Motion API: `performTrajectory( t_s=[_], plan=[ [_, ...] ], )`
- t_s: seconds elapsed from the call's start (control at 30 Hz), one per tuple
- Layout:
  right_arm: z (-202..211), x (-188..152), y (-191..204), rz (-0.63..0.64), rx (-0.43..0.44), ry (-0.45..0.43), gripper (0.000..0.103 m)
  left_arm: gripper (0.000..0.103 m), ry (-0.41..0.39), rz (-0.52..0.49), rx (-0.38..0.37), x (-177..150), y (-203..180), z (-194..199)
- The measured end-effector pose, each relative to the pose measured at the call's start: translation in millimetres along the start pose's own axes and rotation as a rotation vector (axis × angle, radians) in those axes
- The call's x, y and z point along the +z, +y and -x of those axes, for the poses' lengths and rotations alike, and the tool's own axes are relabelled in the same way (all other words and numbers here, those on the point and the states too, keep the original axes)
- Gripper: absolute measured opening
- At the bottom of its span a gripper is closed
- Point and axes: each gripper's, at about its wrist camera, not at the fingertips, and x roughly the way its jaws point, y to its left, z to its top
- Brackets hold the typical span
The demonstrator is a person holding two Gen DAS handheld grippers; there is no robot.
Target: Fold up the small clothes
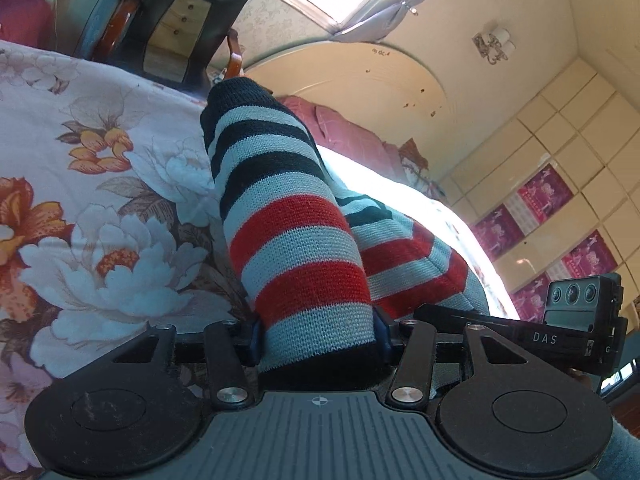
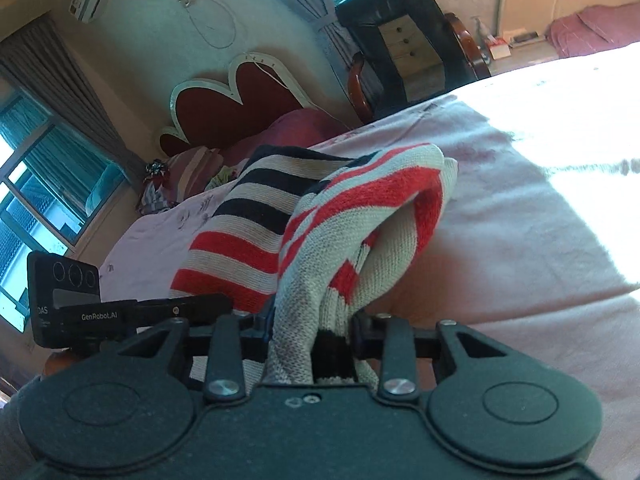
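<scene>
A small knitted sweater (image 1: 296,240) with grey, red and black stripes lies over a floral bedsheet (image 1: 100,184). My left gripper (image 1: 318,340) is shut on one striped sleeve, which stands up in front of the camera. My right gripper (image 2: 312,336) is shut on a bunched part of the same sweater (image 2: 320,232), with fabric looping up from between the jaws. The other gripper shows at the right of the left wrist view (image 1: 576,328) and at the left of the right wrist view (image 2: 80,304). The fingertips are hidden by cloth.
A pink sheet (image 2: 520,208) covers the bed, brightly sunlit at the right. A black armchair (image 2: 404,36) stands beyond the bed. A red heart-shaped headboard (image 2: 240,96) and pink pillows (image 1: 352,132) are at the bed's far end.
</scene>
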Motion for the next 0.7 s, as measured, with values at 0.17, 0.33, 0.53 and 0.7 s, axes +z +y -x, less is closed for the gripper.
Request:
performTrajectory(
  t_s=[0.17, 0.33, 0.53, 0.7],
  plan=[
    [-6.9, -6.1, 65.3, 0.039, 0.011, -0.016, 0.033, 0.05, -0.015, 0.002, -0.01, 0.1, 25.8, 66.2],
    [-48.4, -24.5, 134.9, 0.076, 0.044, 0.0, 0.033, 0.051, -0.02, 0.054, -0.012, -8.1, 85.3, 141.6],
    [-116.1, -51.8, 191.4, 0.049, 0.115, 0.065, 0.033, 0.051, -0.021, 0.143, 0.021, -38.0, 165.8, 203.9],
    [-166.5, -80.6, 193.3, 0.004, 0.088, 0.148, 0.037, 0.054, -0.05, 0.221, 0.055, -76.0, 213.9, 208.4]
  ],
)
